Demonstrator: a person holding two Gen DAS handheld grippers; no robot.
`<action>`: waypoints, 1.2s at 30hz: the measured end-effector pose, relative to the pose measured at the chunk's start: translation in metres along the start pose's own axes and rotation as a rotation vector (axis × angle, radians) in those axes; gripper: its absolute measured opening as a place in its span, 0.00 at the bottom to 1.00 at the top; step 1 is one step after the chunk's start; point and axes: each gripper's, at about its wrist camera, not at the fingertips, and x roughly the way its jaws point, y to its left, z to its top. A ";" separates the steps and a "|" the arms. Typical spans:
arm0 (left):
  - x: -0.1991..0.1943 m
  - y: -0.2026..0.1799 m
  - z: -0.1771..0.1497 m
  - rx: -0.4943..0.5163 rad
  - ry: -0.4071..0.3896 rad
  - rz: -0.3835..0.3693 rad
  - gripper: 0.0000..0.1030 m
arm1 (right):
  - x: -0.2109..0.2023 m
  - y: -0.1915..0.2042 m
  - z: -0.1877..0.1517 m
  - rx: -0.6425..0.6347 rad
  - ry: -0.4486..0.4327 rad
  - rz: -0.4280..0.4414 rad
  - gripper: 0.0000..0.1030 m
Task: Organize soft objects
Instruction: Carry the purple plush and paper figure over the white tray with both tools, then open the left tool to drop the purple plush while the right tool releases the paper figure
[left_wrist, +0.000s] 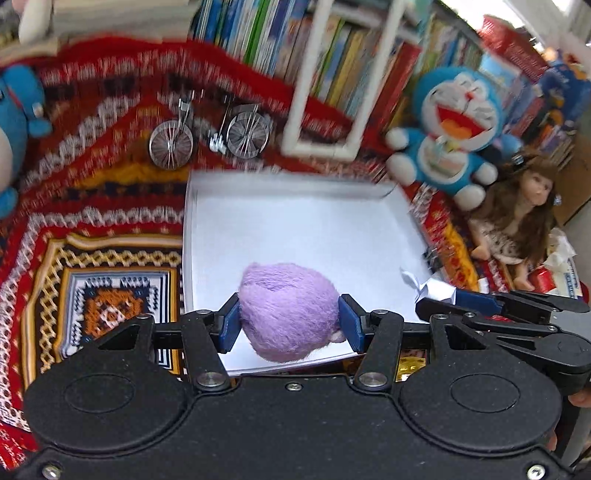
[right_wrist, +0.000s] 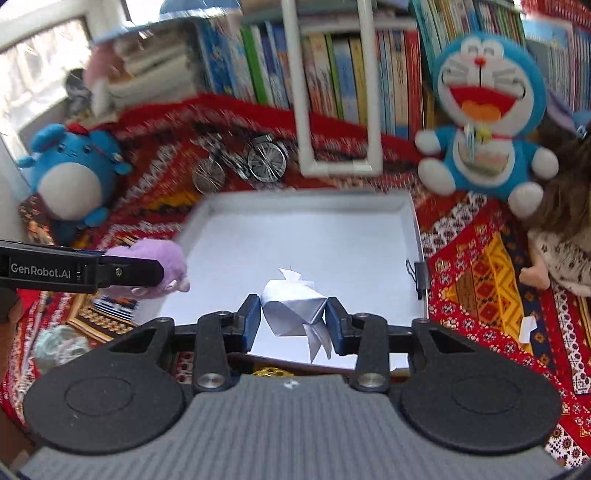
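My left gripper (left_wrist: 289, 323) is shut on a fuzzy purple plush toy (left_wrist: 288, 310), held above the near edge of a shallow white tray (left_wrist: 295, 236). In the right wrist view the same purple plush (right_wrist: 155, 258) hangs at the tray's left edge, gripped by the left gripper (right_wrist: 140, 273). My right gripper (right_wrist: 293, 319) is shut on a white folded paper figure (right_wrist: 291, 306) over the near part of the white tray (right_wrist: 314, 240). The right gripper (left_wrist: 476, 301) shows at the right of the left wrist view, with the paper figure (left_wrist: 432, 286) at its tip.
A red patterned blanket (left_wrist: 110, 206) covers the surface. A blue cat plush (right_wrist: 484, 110), a round blue plush (right_wrist: 70, 177), a long-haired doll (left_wrist: 517, 214), a metal bicycle model (left_wrist: 210, 133) and a white frame (right_wrist: 332, 110) ring the tray. Books (right_wrist: 258, 62) line the back.
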 end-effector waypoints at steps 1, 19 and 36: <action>0.008 0.003 0.001 -0.011 0.016 0.010 0.51 | 0.008 0.000 0.000 0.001 0.015 -0.010 0.43; 0.082 0.015 0.044 -0.037 0.101 0.064 0.51 | 0.080 -0.004 0.042 0.039 0.098 -0.093 0.46; 0.117 0.023 0.051 -0.074 0.108 0.034 0.51 | 0.118 -0.008 0.045 0.039 0.132 -0.111 0.48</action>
